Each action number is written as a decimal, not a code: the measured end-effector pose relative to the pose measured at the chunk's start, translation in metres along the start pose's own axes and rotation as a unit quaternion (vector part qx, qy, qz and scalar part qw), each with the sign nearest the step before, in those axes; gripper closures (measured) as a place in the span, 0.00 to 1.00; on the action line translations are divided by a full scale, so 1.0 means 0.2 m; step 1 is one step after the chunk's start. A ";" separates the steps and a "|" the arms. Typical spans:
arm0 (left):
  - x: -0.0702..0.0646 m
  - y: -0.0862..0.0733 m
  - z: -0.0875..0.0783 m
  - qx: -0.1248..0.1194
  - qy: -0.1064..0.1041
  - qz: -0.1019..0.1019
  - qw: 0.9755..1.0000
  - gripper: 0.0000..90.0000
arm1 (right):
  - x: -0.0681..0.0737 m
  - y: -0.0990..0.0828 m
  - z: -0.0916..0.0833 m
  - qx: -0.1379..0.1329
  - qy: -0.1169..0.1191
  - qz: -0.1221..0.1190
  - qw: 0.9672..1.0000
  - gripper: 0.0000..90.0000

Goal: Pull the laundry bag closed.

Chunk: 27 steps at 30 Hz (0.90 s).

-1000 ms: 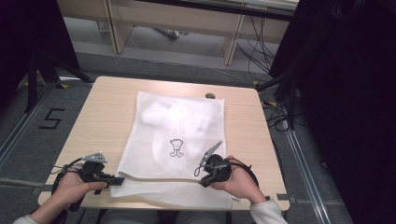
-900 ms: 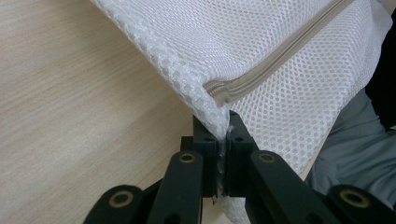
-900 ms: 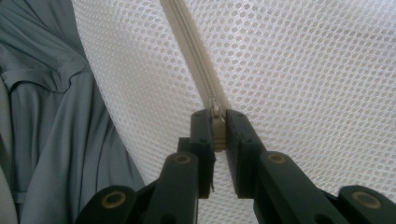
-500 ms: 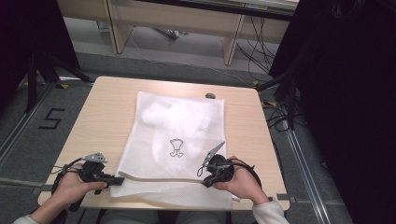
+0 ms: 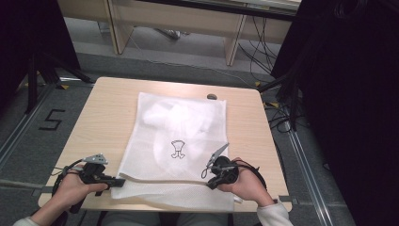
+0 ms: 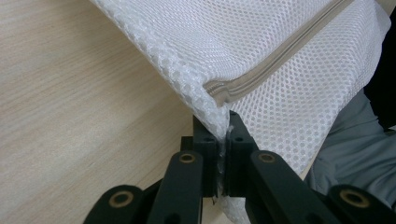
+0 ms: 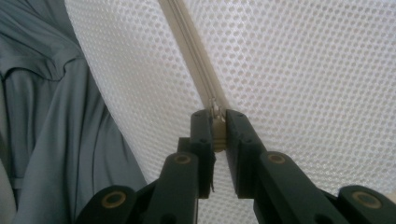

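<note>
The left gripper [image 6: 223,133] clamps the mesh bag's [image 5: 179,127] corner at the zipper [image 6: 280,53] end. The right gripper [image 7: 215,126] pinches the zipper pull [image 7: 218,133].

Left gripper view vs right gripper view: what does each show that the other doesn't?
Left gripper view: wooden table, and the left hand-held gripper clamped on the corner of the mesh bag where the zipper ends. Right gripper view: the right hand-held gripper pinching the zipper pull partway along the track. Both: white mesh, beige zipper, grey clothing beyond the bag's edge, jaws closed.
</note>
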<state>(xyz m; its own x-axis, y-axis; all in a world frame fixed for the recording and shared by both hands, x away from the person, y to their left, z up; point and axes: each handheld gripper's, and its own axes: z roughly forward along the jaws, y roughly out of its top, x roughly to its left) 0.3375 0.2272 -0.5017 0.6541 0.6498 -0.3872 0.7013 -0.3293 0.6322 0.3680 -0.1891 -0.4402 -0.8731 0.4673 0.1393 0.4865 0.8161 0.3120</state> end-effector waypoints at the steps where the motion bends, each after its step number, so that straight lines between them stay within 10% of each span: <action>1: 0.00 0.00 0.00 0.000 -0.001 0.001 1.000 0.95 | -0.01 -0.01 0.00 0.001 -0.001 -0.006 1.000 0.91; 27: 0.00 0.00 0.00 0.004 -0.003 0.006 1.000 0.95 | -0.07 -0.10 -0.03 0.017 -0.010 0.008 1.000 0.91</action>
<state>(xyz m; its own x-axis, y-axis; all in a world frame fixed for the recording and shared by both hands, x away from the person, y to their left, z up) 0.3376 0.2285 -0.5018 0.6634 0.6423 -0.3839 0.6962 -0.3417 0.6313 0.3700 -0.2128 -0.4429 -0.8646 0.4864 0.1260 0.5015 0.8196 0.2770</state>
